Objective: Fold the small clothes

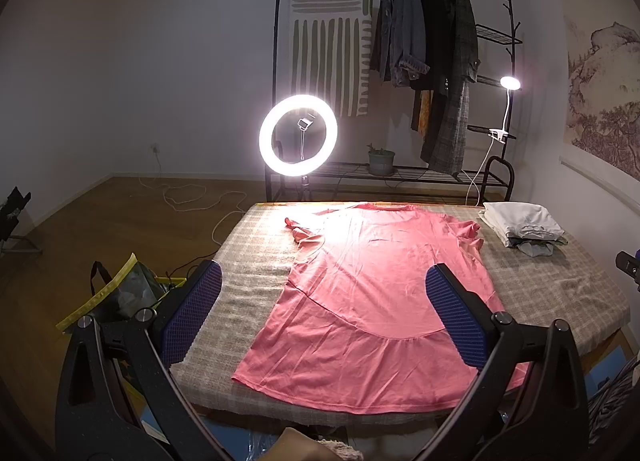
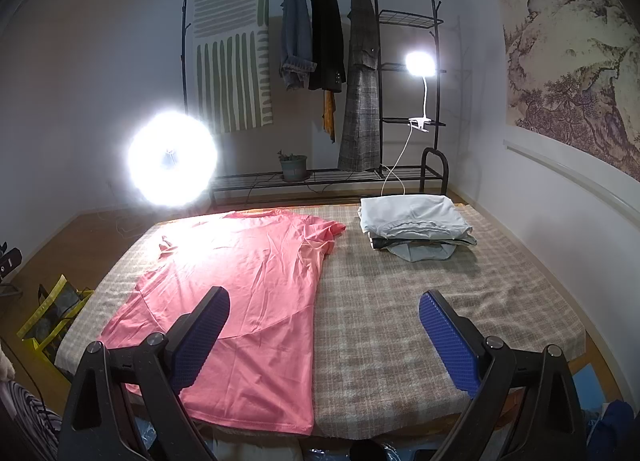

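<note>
1. My left gripper (image 1: 324, 293): jaws released wide, blue ribbed pads (image 1: 452, 313) showing, nothing between them. It hangs above the near hem of the garment.

2. My right gripper (image 2: 324, 325): jaws likewise spread apart and empty, hanging over the near edge of the desk, its left pad above the garment, its right pad above bare cloth.

3. Desk (image 2: 400, 321): covered in a beige checked cloth.

4. Pink dress (image 1: 372, 301): spread flat on the desk, hem toward me, neckline at the far edge. Left sleeve (image 1: 298, 231) crumpled; right sleeve bunched inward. In the right wrist view it lies on the left half of the desk (image 2: 248, 281).

5. Stack of folded clothes (image 2: 416, 225): far right corner of the desk, well apart from the dress, white piece on top.

6. Yellow-trimmed bag (image 1: 120, 293): on the floor, left of the desk.

7. Ring light (image 1: 298, 135): lit, just beyond the desk's far left edge.

8. Clothes rack (image 2: 316, 73): against the back wall, carrying jackets, a striped cloth, a potted plant (image 2: 293, 165) and a lit clip lamp (image 2: 420, 65).
</note>
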`<control>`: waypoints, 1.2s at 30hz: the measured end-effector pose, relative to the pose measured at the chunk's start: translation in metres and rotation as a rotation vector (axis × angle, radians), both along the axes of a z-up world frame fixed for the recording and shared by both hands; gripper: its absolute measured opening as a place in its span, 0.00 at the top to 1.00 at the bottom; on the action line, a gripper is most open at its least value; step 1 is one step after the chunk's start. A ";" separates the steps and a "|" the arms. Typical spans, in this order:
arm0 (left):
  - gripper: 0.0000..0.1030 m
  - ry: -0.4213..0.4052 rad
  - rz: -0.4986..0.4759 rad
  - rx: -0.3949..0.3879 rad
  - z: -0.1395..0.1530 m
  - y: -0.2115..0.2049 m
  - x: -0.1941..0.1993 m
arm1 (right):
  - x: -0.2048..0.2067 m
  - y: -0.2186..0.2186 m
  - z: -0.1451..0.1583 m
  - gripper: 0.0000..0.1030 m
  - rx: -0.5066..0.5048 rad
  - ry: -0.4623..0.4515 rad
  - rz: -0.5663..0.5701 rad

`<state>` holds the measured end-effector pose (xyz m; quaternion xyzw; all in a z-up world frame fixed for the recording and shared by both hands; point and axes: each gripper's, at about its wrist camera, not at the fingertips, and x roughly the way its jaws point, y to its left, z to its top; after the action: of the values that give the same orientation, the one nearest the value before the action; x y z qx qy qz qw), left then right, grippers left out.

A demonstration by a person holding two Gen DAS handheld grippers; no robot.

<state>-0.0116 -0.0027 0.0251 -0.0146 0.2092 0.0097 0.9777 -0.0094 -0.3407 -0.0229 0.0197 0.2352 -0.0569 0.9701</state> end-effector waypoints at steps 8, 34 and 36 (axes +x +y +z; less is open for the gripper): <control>0.00 0.005 -0.001 -0.002 -0.001 -0.001 0.001 | 0.000 0.000 -0.002 0.06 -0.001 0.005 0.002; 0.00 0.053 0.026 0.005 -0.011 0.007 0.012 | 0.003 0.002 -0.006 0.06 -0.023 0.007 -0.003; 0.00 0.072 0.031 0.002 -0.012 0.009 0.015 | 0.005 0.004 -0.003 0.06 -0.025 0.006 0.004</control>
<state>0.0029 0.0060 0.0136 -0.0166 0.2442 0.0258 0.9693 -0.0045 -0.3364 -0.0259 0.0067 0.2373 -0.0580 0.9697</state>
